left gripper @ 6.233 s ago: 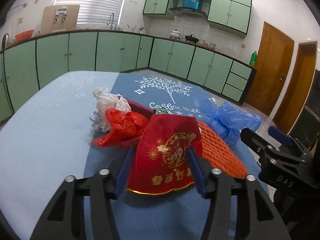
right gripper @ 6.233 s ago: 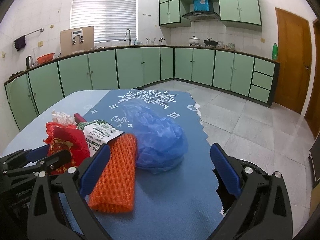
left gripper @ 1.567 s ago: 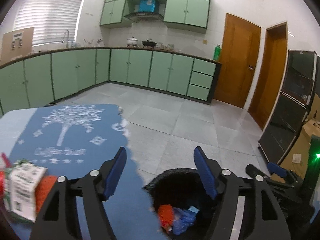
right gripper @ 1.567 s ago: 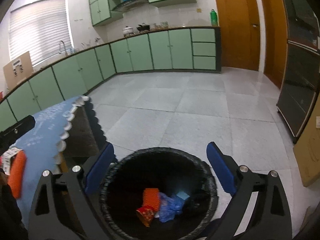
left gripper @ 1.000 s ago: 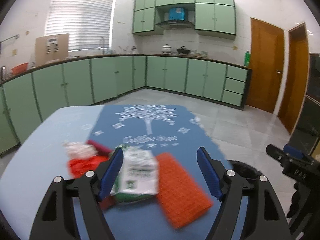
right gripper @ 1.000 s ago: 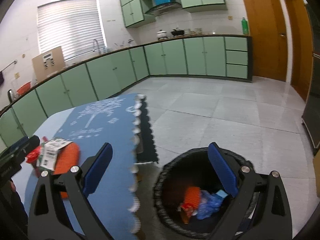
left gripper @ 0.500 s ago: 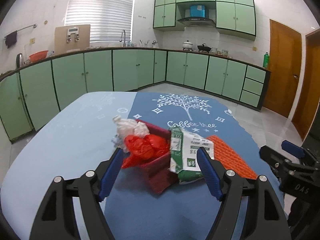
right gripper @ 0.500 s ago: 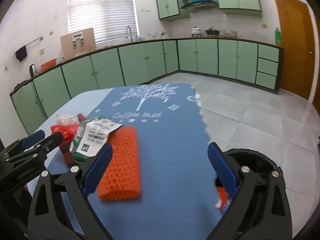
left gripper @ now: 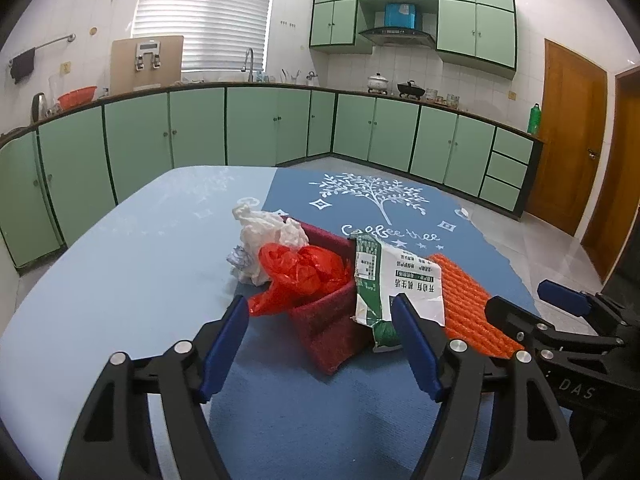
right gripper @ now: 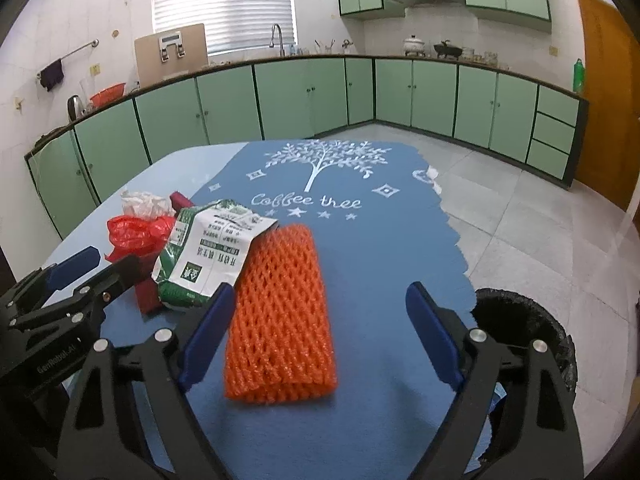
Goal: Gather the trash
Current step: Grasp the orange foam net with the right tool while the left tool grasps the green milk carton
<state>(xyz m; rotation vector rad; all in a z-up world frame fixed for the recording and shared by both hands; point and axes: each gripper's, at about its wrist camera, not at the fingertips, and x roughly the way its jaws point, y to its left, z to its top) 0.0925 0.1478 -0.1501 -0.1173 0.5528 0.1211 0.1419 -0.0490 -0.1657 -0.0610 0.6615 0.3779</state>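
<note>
On the blue tablecloth point(left gripper: 280, 420) lies a pile of trash. It holds a crumpled white bag point(left gripper: 264, 236), a red plastic bag point(left gripper: 300, 272), a dark red felt piece point(left gripper: 332, 332), a green-and-white packet point(left gripper: 396, 284) and an orange foam net point(right gripper: 280, 312). My left gripper point(left gripper: 320, 344) hovers just short of the felt piece and the packet. Its jaws are closing a little and its pads touch nothing. My right gripper point(right gripper: 320, 336) straddles the near half of the net. Its jaws are closing, with the pads still off the net.
A black trash bin point(right gripper: 528, 332) with trash inside stands on the tiled floor beyond the table's right edge. Each gripper shows in the other's view: the right gripper point(left gripper: 560, 320) and the left gripper point(right gripper: 80, 276). Green kitchen cabinets point(left gripper: 260, 128) line the far walls.
Both grippers swung from the bin back over the table and have come closer to the pile. The right gripper's jaws stand narrower around the orange net than half a second ago.
</note>
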